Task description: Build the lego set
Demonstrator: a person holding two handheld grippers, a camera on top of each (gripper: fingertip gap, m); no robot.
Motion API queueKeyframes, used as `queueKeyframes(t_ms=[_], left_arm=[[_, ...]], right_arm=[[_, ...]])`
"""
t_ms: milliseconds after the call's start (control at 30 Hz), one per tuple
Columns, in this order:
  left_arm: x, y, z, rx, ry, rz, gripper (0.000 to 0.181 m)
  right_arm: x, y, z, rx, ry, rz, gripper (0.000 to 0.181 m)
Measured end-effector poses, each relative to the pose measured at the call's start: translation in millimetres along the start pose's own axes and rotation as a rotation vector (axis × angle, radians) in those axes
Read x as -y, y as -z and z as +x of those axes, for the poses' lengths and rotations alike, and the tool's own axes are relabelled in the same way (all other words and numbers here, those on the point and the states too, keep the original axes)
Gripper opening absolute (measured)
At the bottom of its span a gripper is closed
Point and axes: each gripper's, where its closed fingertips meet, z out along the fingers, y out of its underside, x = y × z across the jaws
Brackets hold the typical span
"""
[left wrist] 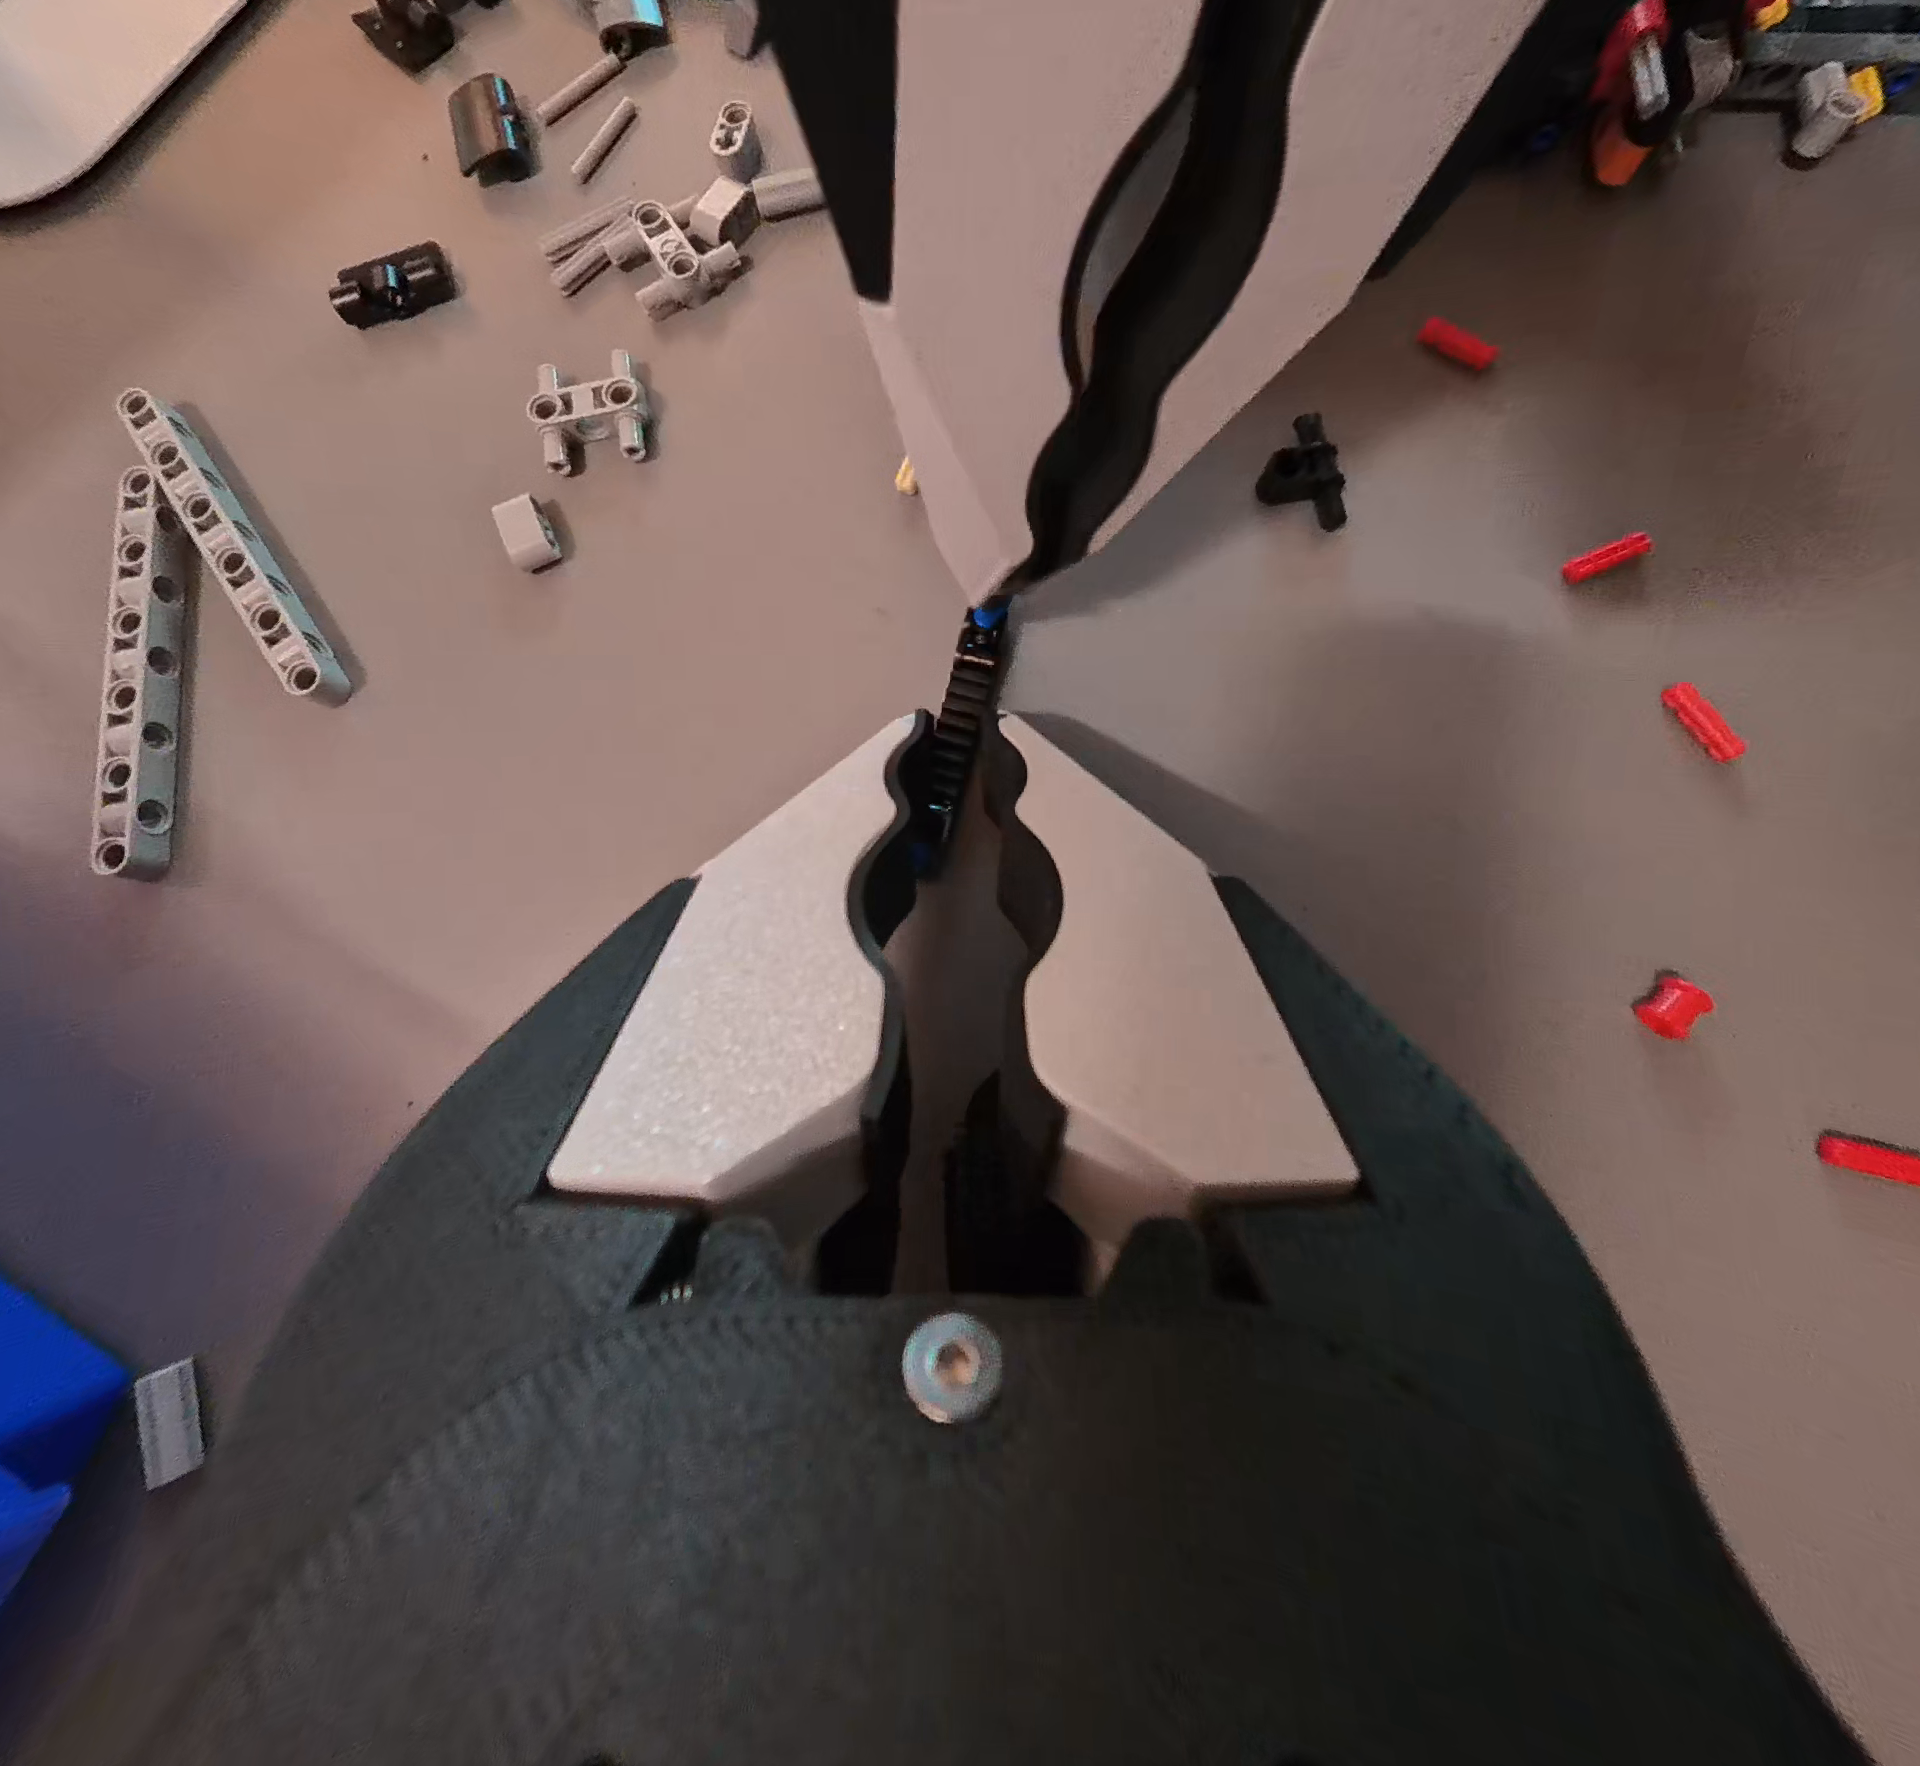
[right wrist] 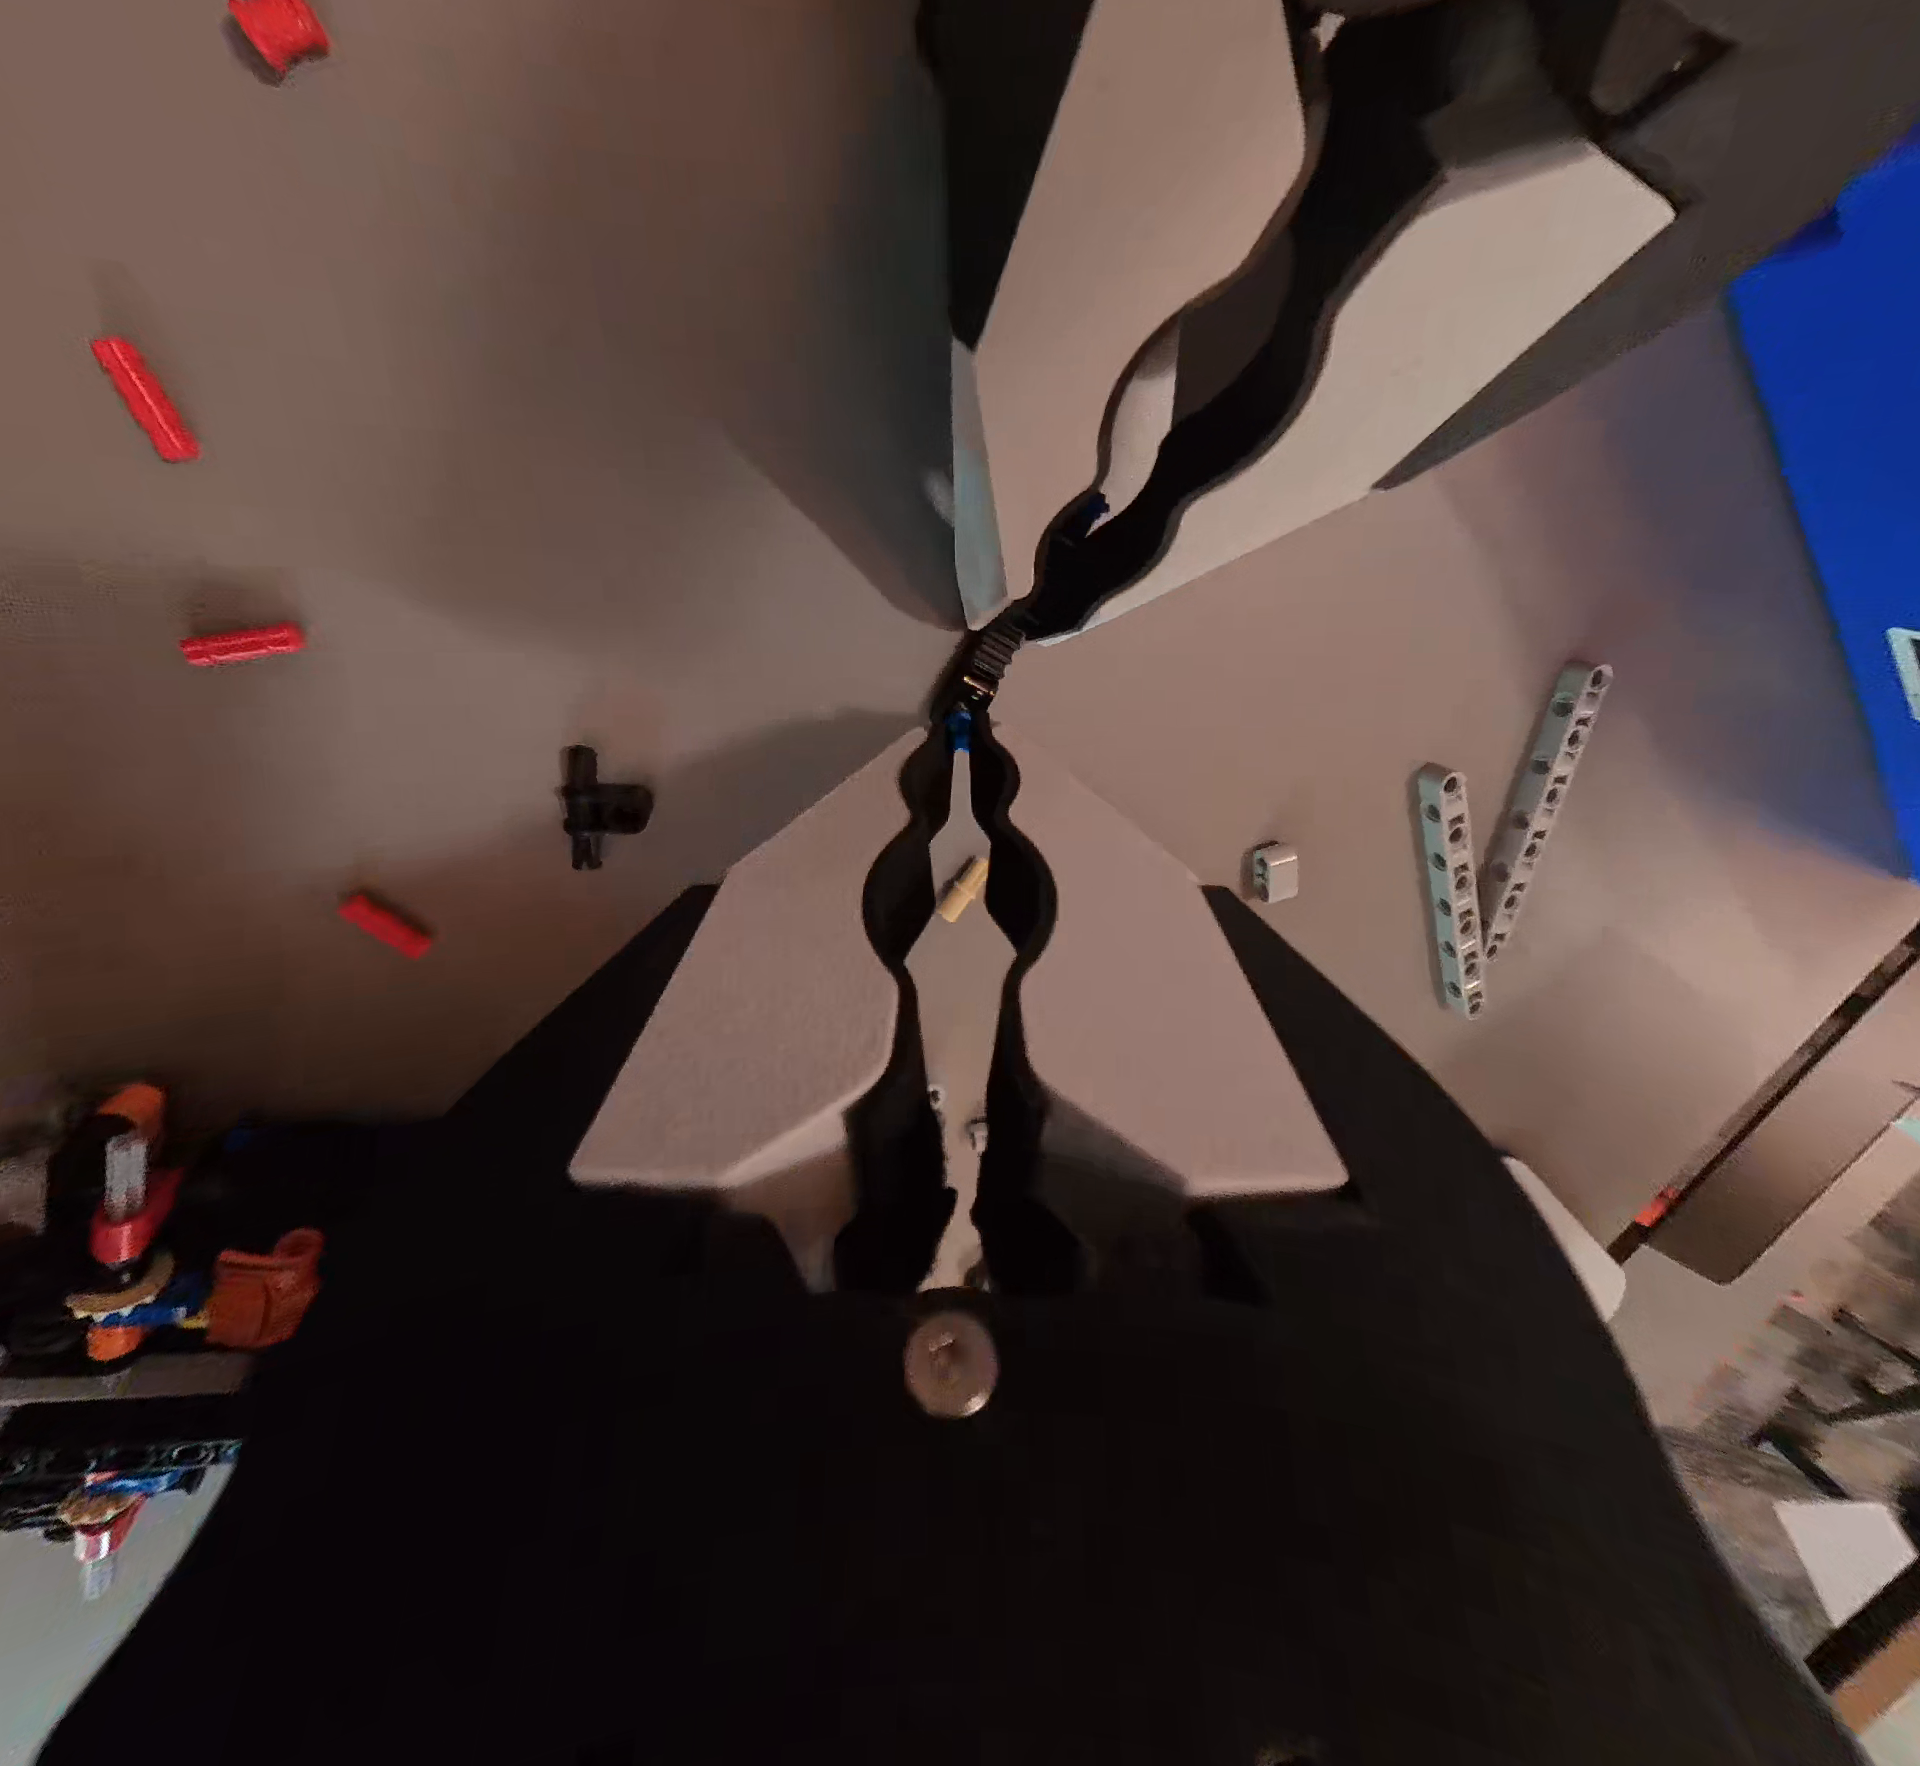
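The black toothed plastic gear rack (left wrist: 964, 693) is held above the desk (left wrist: 623, 677), tip to tip: left gripper (left wrist: 961, 729) jaws clamped on one end, right gripper (right wrist: 961, 745) jaws clamped on its blue pin (right wrist: 958, 729).

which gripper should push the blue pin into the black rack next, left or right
Right, probably. The right gripper pinches the blue pin at its tips, meeting the end of the black toothed rack. The left gripper is shut on the rack, so it can brace it.
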Motion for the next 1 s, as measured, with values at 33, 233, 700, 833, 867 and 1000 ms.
queueKeyframes(t_ms=[33, 233, 700, 833, 867, 1000], left_arm=[[0.0, 0.0, 0.0, 0.0, -0.001, 0.001, 0.008], [-0.1, -0.3, 0.2, -0.008, 0.006, 0.003, 0.008], [-0.4, -0.6, 0.6, -0.014, 0.013, 0.002, 0.009], [-0.4, -0.7, 0.7, -0.018, 0.017, 0.002, 0.009], [-0.4, -0.7, 0.7, -0.018, 0.017, 0.002, 0.009], [-0.4, -0.7, 0.8, -0.02, 0.02, 0.002, 0.009]], right_arm=[[-0.7, 0.0, -0.1, -0.006, 0.004, 0.001, 0.001], [-0.3, -0.4, -0.5, -0.068, 0.054, -0.016, 0.0], [-6.1, -1.4, 1.4, -0.091, 0.058, -0.046, 0.0], [-5.8, -1.7, 1.2, -0.091, 0.092, -0.081, 0.0], [-6.3, -1.8, 1.5, -0.082, 0.088, -0.084, 0.0], [-5.2, -1.8, 1.3, -0.066, 0.107, -0.103, 0.0]])
